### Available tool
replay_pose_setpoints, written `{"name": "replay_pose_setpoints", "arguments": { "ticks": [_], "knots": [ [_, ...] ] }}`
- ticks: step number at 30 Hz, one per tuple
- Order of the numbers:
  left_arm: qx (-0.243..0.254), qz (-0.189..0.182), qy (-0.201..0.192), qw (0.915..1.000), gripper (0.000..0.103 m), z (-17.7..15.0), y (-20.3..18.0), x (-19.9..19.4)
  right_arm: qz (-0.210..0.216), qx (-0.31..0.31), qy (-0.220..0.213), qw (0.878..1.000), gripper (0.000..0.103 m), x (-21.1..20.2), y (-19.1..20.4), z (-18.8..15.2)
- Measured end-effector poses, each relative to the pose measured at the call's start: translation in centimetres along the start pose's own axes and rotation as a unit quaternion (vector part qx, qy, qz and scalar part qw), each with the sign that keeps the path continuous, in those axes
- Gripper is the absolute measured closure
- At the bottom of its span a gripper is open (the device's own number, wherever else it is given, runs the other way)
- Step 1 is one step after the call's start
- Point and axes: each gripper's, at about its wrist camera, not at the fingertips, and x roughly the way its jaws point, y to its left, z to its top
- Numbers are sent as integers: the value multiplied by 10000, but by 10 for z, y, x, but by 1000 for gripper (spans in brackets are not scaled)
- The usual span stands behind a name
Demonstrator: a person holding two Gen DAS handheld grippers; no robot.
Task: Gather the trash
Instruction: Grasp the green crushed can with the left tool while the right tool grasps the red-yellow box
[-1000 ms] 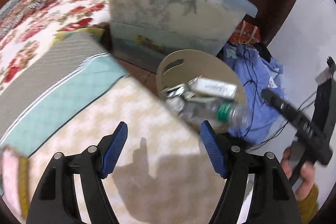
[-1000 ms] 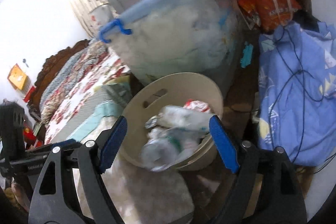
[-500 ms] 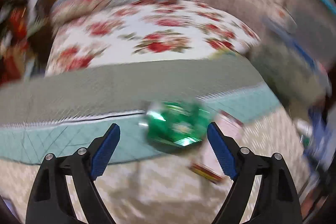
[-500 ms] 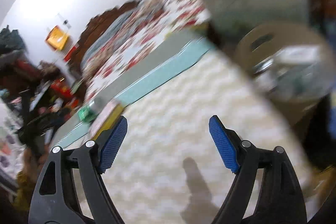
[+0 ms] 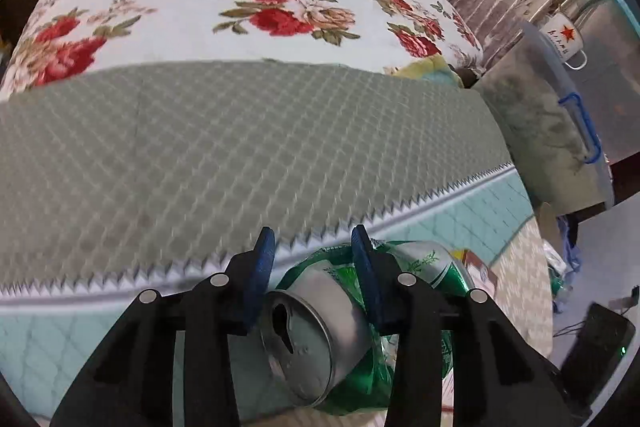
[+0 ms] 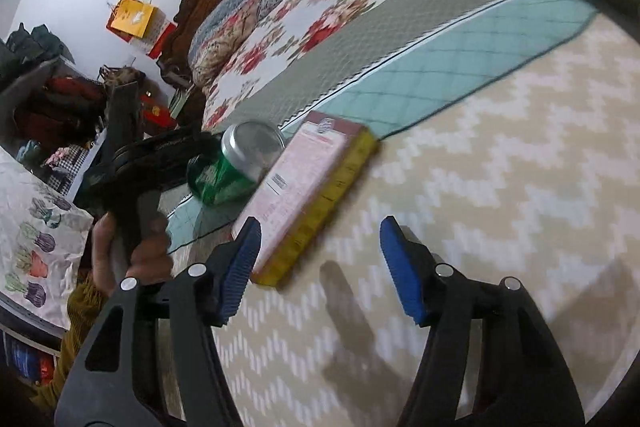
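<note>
We are gripping a crushed green can (image 5: 344,323) with the left tool (image 5: 312,269), its blue pads pressing into the dented sides near the silver top, so this piece of trash is in hand but not yet dropped anywhere. The can is sitting low over the teal edge of the bed (image 5: 240,131), close to where the cream zigzag surface (image 6: 480,227) begins; we cannot tell whether it is lifted or touching the cloth beneath it. The right tool (image 6: 320,267) is hanging released and empty above the zigzag surface, its left pad just beside the near corner of a flat pink and yellow box (image 6: 308,187) lying at the surface's far edge, against the teal border. That box is looking like the next thing to gather, so the work is only partly done as far as we can judge. No bin is showing clearly in either view; at the right edge of the left view we are making out only a sliver of greenish clutter we cannot name. The box's print is blurring beyond reading, and the can's lower side is hiding behind the pads.
</note>
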Motion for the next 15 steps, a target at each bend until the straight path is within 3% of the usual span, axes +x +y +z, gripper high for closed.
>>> {"name": "replay_pose_setpoints", "arguments": {
  "ticks": [5, 10, 15],
  "knots": [
    [-209, 270, 50, 9994, 66, -58, -9, -29, -80, -184, -36, 9998, 39, 11, 15, 0],
    [-357, 353, -239, 9985, 64, -138, -17, -69, -263, -633, -54, 9976, 39, -5, 23, -25],
    [411, 380, -306, 9980, 66, -196, -37, -93, -413, -1014, -62, 9940, 39, -27, 25, -52]
  ]
}}
